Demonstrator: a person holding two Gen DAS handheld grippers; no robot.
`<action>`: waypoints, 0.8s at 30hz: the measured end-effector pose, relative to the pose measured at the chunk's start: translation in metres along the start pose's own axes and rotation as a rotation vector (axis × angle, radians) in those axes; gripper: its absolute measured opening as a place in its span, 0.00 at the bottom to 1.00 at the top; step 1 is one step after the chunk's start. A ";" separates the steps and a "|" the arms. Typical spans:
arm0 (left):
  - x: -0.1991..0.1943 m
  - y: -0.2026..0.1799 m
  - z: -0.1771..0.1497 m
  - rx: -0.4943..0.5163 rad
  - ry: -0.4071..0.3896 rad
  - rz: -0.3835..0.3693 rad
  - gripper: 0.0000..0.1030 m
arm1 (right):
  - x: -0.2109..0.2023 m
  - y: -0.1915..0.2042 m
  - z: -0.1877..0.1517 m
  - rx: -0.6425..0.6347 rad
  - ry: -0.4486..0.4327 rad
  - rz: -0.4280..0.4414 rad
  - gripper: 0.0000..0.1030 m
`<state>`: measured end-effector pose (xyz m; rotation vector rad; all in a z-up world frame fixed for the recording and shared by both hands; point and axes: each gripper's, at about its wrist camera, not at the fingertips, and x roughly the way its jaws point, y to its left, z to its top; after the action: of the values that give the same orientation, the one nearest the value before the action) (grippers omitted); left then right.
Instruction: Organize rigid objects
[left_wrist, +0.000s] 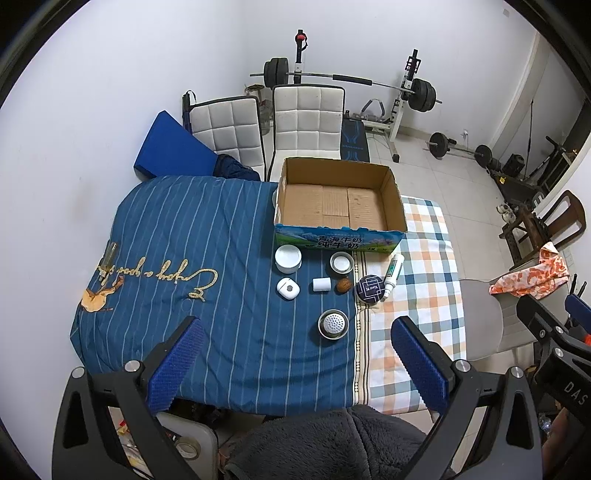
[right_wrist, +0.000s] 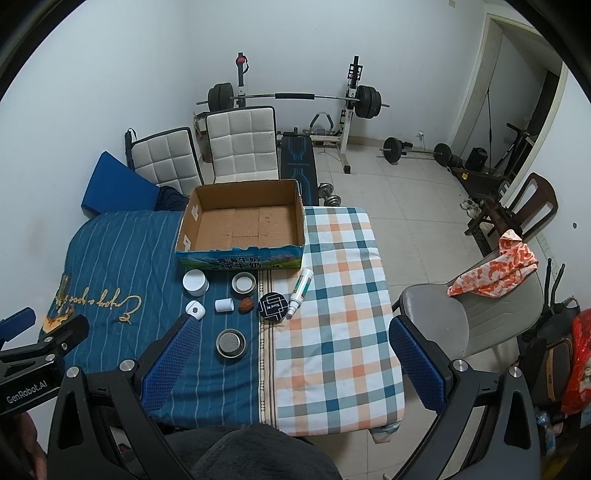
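1. Tools: my left tool (left_wrist: 297, 363) and my right tool (right_wrist: 295, 363) both hover with jaws spread wide, gripping nothing.
2. Cardboard box (left_wrist: 393, 192) sits at the counter's far edge, with nothing inside.
3. Small items lie just in front of the box: white jar (left_wrist: 288, 258), tin (left_wrist: 341, 263), white case (left_wrist: 287, 288), white cylinder (left_wrist: 321, 285), walnut (left_wrist: 343, 285), black round tin (left_wrist: 369, 290), tube (left_wrist: 392, 271).
4. Metal strainer cup (left_wrist: 333, 324) stands nearest me.

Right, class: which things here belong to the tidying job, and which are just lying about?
For the job:
cardboard box
white jar
small tin
white case
white cylinder
walnut
dark round tin
white tube
metal strainer cup

Lying about:
barbell rack
white chairs
orange cloth
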<state>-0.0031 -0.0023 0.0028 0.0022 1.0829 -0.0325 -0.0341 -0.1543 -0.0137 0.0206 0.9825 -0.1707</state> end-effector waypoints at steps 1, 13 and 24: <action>-0.001 -0.001 0.000 -0.001 -0.002 0.000 1.00 | -0.001 0.001 0.000 -0.002 -0.001 -0.003 1.00; 0.001 0.006 -0.002 -0.009 -0.005 -0.004 1.00 | -0.012 0.006 0.011 -0.009 -0.007 -0.001 1.00; 0.000 0.006 -0.002 -0.011 -0.010 -0.004 1.00 | -0.014 0.006 0.009 -0.011 -0.015 -0.002 1.00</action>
<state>-0.0051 0.0036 0.0016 -0.0103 1.0734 -0.0297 -0.0333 -0.1470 0.0020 0.0085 0.9686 -0.1674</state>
